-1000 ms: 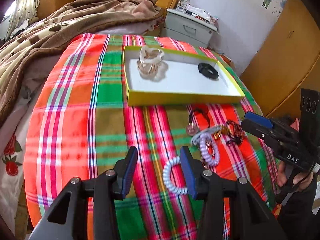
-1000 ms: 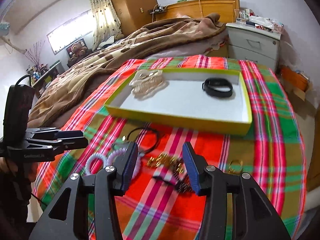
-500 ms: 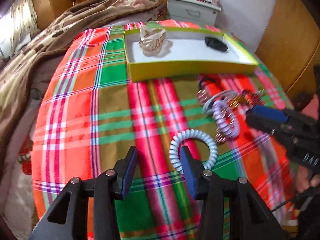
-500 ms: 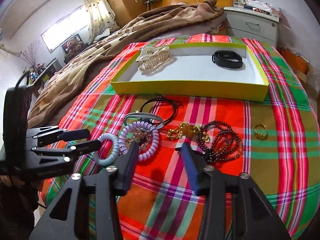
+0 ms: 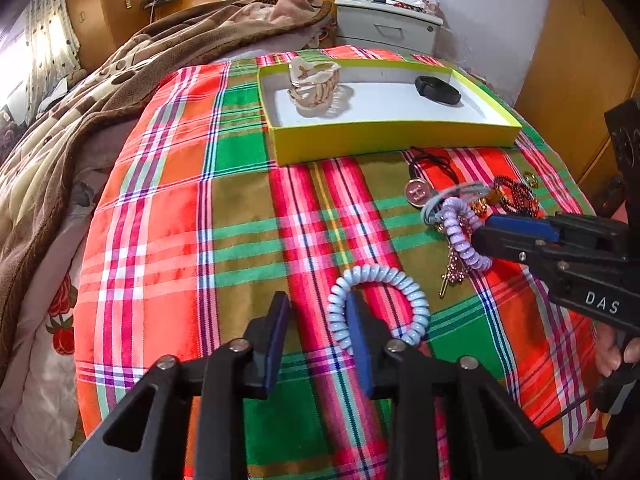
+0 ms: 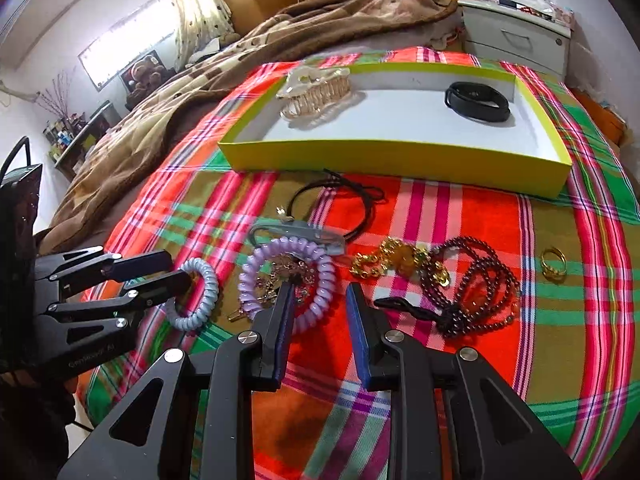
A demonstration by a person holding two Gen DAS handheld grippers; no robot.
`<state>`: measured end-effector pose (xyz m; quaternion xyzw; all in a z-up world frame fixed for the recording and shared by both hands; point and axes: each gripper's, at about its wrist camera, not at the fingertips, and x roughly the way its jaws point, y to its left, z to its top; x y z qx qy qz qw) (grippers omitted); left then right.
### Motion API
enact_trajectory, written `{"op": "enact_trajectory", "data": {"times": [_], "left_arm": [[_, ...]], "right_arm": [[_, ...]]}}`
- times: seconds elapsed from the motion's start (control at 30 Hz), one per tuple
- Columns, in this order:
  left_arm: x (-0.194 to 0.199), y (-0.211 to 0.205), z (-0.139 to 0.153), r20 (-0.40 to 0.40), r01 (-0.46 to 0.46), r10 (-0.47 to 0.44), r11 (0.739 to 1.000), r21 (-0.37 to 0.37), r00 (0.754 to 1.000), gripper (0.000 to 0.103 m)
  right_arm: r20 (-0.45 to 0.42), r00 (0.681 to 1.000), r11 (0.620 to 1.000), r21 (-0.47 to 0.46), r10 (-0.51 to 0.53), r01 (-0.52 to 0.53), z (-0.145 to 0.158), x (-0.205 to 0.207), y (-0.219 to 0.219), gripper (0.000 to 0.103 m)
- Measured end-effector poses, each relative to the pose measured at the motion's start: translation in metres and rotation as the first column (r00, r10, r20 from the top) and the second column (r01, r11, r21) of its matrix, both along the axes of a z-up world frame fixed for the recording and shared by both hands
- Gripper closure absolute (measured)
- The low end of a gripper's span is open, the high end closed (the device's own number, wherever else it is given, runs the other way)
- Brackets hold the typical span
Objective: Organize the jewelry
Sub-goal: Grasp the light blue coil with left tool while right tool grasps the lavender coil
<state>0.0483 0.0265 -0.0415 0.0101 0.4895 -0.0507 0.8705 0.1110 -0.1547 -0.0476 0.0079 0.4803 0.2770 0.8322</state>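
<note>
A yellow tray [image 5: 392, 140] [image 6: 384, 160] holds a clear hair claw [image 5: 314, 82] [image 6: 316, 92] and a black band [image 5: 438, 90] [image 6: 478, 102]. Loose jewelry lies in front of it: a pale blue coil tie [image 5: 378, 304] [image 6: 196, 296], a lilac coil tie [image 5: 464, 236] [image 6: 286, 276], a black cord [image 6: 340, 204], gold chain [image 6: 396, 262], dark beads [image 6: 476, 292], gold ring [image 6: 554, 266]. My left gripper [image 5: 318, 324] [image 6: 160, 272] is open, its right finger inside the blue coil's loop. My right gripper [image 6: 320, 308] [image 5: 492, 228] is open, its left finger over the lilac coil.
The plaid cloth [image 5: 180, 220] covers a round table. A brown blanket [image 5: 100, 92] lies on the bed behind. A white nightstand [image 5: 384, 26] stands at the back, wooden cabinets [image 5: 580, 72] to the right.
Both grippers have come down and forward toward the jewelry pile. My left gripper has reached the blue coil tie and my right gripper has reached the lilac one.
</note>
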Motion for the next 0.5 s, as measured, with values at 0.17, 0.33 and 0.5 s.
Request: {"op": "enact_trajectory", "data": {"times": [0.17,0.33,0.5], "left_arm": [[0.0024,0.0076,0.0004,-0.001,-0.023,0.023,0.999,-0.034,1.000,0.083],[0.0020,0.0093,0.0002,0.002,-0.024,0.024,0.999,-0.042,1.000,0.085],[0.0005,0.0119,0.0003,0.000,-0.032,0.032,0.998,-0.054,0.999,0.091]], "right_arm": [[0.002,1.000,1.000,-0.002,0.007,-0.007,-0.0007,-0.0007,0.0011,0.076],[0.004,1.000,1.000,-0.005,0.017,-0.017,-0.0010,-0.0034,0.0047,0.091],[0.006,1.000,1.000,0.007,0.018,-0.018,-0.0005,-0.0089,0.0025,0.094]]}}
